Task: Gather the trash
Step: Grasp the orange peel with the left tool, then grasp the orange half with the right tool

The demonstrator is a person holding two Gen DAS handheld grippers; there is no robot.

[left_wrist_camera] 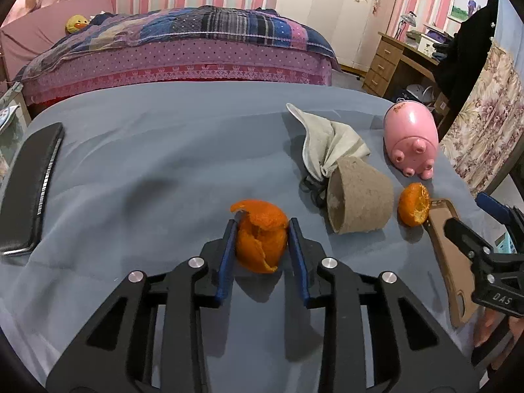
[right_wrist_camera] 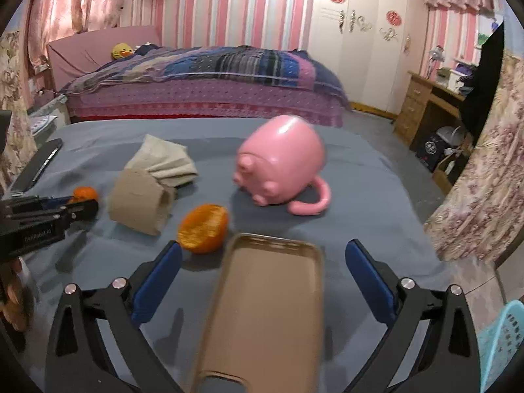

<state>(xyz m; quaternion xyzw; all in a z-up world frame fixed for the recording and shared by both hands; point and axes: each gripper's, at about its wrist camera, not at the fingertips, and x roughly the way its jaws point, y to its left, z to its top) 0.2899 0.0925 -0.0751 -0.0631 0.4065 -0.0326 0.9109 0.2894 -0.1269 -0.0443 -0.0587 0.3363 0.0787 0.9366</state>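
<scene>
My left gripper (left_wrist_camera: 262, 226) is shut on a curled orange peel (left_wrist_camera: 260, 239), just above the grey-blue tablecloth (left_wrist_camera: 147, 170). The same peel shows small in the right wrist view (right_wrist_camera: 85, 194), behind the left gripper's tip (right_wrist_camera: 82, 209). A second orange peel (left_wrist_camera: 413, 208) (right_wrist_camera: 203, 228) lies on the cloth right of a tipped brown paper cup (left_wrist_camera: 360, 198) (right_wrist_camera: 140, 201). My right gripper (right_wrist_camera: 263, 255) is open, its fingers astride a tan phone case (right_wrist_camera: 262, 308) (left_wrist_camera: 448, 255) lying flat on the cloth.
A pink pig mug (left_wrist_camera: 411, 137) (right_wrist_camera: 281, 160) lies on its side at the back right. A crumpled beige cloth (left_wrist_camera: 327, 140) (right_wrist_camera: 163, 160) sits behind the cup. A black phone (left_wrist_camera: 29, 186) lies far left. A turquoise basket (right_wrist_camera: 501, 344) stands off the right edge.
</scene>
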